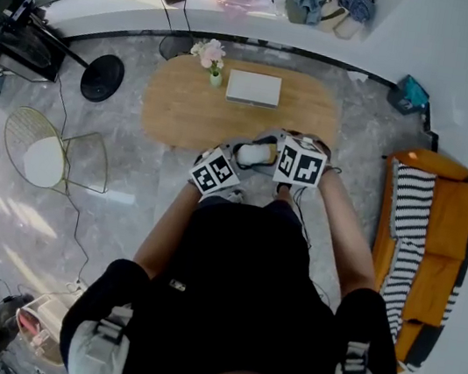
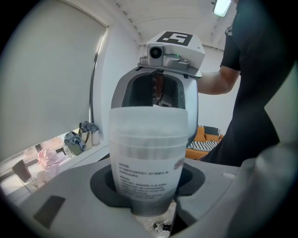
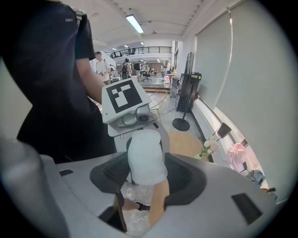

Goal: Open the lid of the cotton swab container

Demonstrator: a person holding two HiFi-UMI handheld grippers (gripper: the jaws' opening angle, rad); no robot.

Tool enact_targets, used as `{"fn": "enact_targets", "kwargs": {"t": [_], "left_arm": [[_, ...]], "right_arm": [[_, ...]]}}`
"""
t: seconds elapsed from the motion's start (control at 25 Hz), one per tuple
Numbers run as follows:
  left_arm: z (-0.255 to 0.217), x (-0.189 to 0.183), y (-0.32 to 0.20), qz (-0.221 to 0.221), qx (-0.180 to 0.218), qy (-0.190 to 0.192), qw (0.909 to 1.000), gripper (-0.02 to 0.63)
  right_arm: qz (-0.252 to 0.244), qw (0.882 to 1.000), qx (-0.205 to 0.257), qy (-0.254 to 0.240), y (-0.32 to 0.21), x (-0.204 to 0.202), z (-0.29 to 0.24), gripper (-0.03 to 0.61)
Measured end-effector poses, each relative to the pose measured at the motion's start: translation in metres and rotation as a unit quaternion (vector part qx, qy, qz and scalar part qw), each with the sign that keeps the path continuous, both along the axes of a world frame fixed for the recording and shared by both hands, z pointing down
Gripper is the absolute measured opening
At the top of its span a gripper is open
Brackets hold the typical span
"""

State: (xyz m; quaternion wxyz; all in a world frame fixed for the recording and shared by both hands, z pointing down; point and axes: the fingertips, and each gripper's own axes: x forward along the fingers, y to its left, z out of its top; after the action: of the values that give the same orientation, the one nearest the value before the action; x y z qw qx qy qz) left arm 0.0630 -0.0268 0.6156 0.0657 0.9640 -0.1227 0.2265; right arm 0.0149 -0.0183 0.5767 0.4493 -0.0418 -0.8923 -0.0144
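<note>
The cotton swab container [image 1: 255,154] is a frosted white plastic tub, held in the air between both grippers over the near edge of the wooden table [image 1: 176,110]. In the left gripper view its labelled body [image 2: 149,158] sits between the dark pads of my left gripper [image 2: 150,193], which looks shut on it. My right gripper [image 3: 146,179] is shut on the other, wider end of the container [image 3: 146,158], where the lid band is. The two grippers face each other: the left gripper [image 1: 237,159] at the container's left, the right gripper [image 1: 272,154] at its right.
On the table stand a small vase of flowers [image 1: 211,58] and a flat white box [image 1: 253,88]. A wire chair [image 1: 44,154] is at the left, a round lamp base [image 1: 101,78] is behind it, and an orange sofa [image 1: 432,250] is at the right.
</note>
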Motion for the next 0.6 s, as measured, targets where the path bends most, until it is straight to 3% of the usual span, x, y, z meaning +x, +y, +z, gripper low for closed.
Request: {"fn": "enact_targets", "kwargs": {"t": [0.28, 0.6], "left_arm": [[-0.005, -0.005, 0.005, 0.003, -0.026, 0.015, 0.9995, 0.198], [-0.013, -0.003, 0.002, 0.01, -0.029, 0.023, 0.9993, 0.198]], "right_arm": [[0.007, 1.0, -0.011, -0.015, 0.001, -0.008, -0.008, 0.224], [-0.005, 1.0, 0.013, -0.01, -0.003, -0.011, -0.017, 0.241]]}}
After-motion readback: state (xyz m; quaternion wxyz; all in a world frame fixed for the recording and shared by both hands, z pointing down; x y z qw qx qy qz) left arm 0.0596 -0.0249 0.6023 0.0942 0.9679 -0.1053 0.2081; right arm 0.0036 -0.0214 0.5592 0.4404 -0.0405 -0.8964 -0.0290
